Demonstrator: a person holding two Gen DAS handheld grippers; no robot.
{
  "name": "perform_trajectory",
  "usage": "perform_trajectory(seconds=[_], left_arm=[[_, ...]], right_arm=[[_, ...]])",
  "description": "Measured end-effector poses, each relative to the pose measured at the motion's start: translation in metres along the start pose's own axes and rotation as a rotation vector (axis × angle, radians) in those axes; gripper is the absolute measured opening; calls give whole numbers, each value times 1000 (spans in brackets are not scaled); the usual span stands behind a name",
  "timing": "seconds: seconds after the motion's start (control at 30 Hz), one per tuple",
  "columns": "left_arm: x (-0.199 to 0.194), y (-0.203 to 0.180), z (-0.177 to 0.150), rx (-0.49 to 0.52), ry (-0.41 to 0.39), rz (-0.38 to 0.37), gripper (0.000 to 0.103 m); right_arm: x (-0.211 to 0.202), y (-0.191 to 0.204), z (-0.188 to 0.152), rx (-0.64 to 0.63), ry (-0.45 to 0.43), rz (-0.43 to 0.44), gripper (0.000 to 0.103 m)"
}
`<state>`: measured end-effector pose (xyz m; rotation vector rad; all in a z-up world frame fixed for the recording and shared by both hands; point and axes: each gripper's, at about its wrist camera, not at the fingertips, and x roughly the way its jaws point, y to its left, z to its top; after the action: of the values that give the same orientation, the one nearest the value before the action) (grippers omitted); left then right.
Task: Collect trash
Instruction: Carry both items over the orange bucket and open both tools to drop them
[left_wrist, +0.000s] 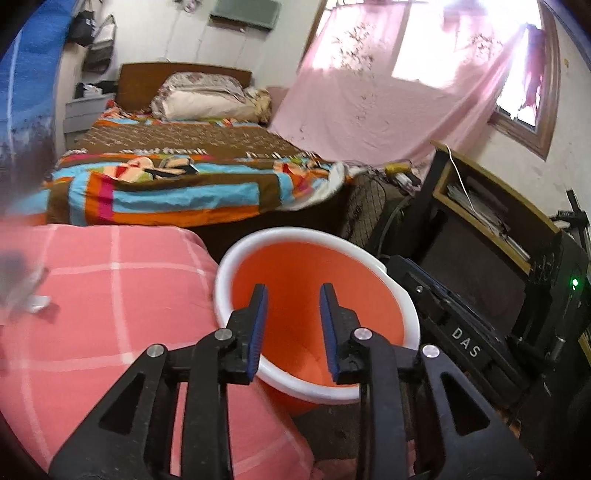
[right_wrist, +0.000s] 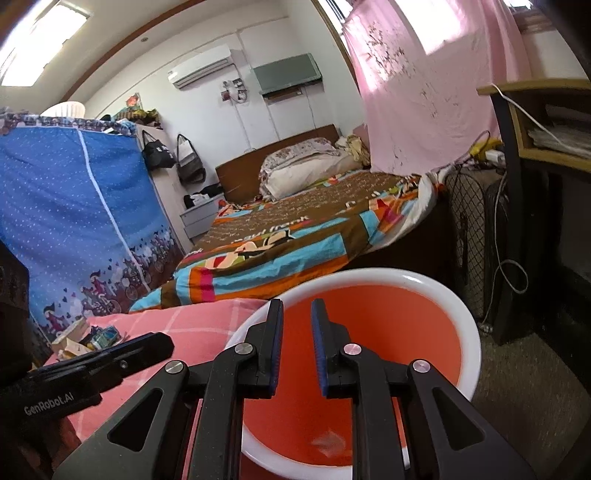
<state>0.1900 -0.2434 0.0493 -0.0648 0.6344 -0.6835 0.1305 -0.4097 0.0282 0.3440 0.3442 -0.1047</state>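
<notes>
An orange bin with a white rim (left_wrist: 295, 233) stands on the floor beside a pink checked quilt (left_wrist: 110, 295). My left gripper (left_wrist: 293, 290) hangs over the bin's near edge, open, with nothing between its blue pads. My right gripper (right_wrist: 297, 304) is over the same bin (right_wrist: 369, 275), shut and empty. A pale blurred scrap (right_wrist: 328, 443) lies deep in the bin. Small boxes and wrappers (right_wrist: 86, 338) sit on the quilt's far left end. A small white scrap (left_wrist: 37, 303) lies on the quilt in the left wrist view.
A bed with a colourful striped cover (left_wrist: 166, 184) lies beyond the quilt. Black equipment and a desk shelf (left_wrist: 480, 229) crowd the bin's right side. A blue fabric wardrobe (right_wrist: 74, 221) stands at left. The left gripper's black body (right_wrist: 92, 365) crosses the right wrist view.
</notes>
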Motion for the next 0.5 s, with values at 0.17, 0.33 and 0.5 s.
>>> perform_trajectory(seconds=[0.17, 0.33, 0.5], left_arm=[[-32, 18, -2, -16, -113, 104, 48], [-71, 43, -5, -26, -236, 245, 64], [-105, 65, -13, -47, -337, 372, 86]], right_arm=[[-5, 21, 4, -60, -57, 26, 15], [-8, 46, 6, -114, -109, 67, 36], [-10, 74, 3, -175, -156, 113, 45]])
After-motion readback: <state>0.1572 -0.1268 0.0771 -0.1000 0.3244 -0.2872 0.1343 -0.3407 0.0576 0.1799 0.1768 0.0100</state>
